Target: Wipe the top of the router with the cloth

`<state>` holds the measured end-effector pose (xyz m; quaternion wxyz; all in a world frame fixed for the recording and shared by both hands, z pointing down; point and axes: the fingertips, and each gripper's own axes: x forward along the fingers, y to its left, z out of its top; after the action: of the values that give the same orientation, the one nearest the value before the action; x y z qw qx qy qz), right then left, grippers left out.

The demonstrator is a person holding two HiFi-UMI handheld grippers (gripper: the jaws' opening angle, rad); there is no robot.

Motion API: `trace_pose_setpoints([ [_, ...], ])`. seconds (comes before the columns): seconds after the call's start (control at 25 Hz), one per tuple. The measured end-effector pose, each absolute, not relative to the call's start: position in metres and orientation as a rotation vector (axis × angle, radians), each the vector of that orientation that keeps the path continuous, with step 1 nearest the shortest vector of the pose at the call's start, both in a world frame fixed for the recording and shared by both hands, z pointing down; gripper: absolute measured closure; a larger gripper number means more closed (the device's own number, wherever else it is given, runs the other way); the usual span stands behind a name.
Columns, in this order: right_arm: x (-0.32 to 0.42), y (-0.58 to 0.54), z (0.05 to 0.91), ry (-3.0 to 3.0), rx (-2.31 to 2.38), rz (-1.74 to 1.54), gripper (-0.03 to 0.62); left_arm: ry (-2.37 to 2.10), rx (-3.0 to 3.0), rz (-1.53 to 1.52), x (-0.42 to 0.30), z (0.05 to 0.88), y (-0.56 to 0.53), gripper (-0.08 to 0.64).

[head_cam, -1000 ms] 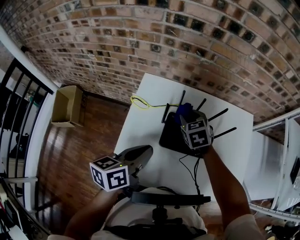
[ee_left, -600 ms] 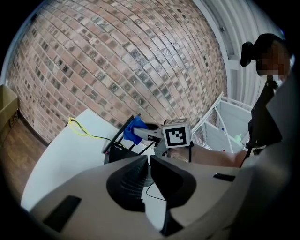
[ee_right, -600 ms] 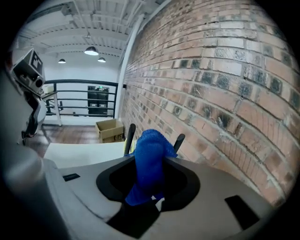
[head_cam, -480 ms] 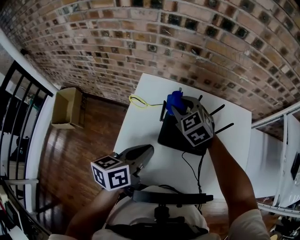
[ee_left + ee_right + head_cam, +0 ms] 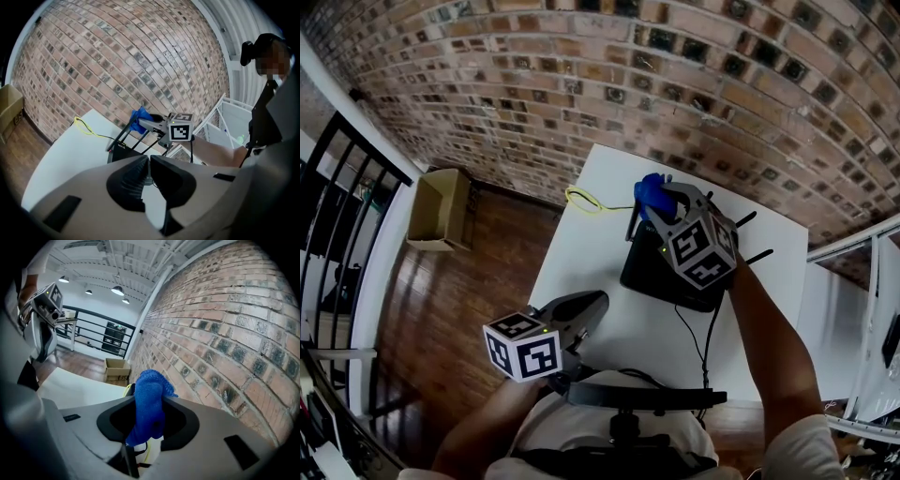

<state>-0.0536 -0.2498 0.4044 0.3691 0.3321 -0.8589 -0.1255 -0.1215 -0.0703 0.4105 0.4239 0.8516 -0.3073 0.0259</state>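
Between my right fingers [image 5: 183, 423], the blue cloth [image 5: 149, 411] is gripped in a bunch, with its upper end sticking out past the tips. These fingers have just been closing further on it. My right gripper [image 5: 661, 199] holds the cloth raised above the back edge of the black router [image 5: 661, 272], near the antennas and clear of its top. My left gripper [image 5: 589, 307] has its fingers [image 5: 129, 180] closed on nothing, by the near left corner of the white bench [image 5: 581, 253]. A yellow cable [image 5: 581, 202] lies on the bench left of the router.
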Motion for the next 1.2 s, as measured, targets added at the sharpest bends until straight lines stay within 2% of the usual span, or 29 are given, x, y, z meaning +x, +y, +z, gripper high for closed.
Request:
trace_pose_setpoints([
  [0.4,-0.067,-0.241,0.413,-2.283,0.638,-0.34,0.457,-0.8,2.112,0.055,-0.131,0.413,-0.073,0.526],
  [1.2,-0.059,-0.235,0.481,-2.261,0.436,-0.072,0.457,-0.825,2.081,0.066,-0.138,0.421,-0.078,0.526],
])
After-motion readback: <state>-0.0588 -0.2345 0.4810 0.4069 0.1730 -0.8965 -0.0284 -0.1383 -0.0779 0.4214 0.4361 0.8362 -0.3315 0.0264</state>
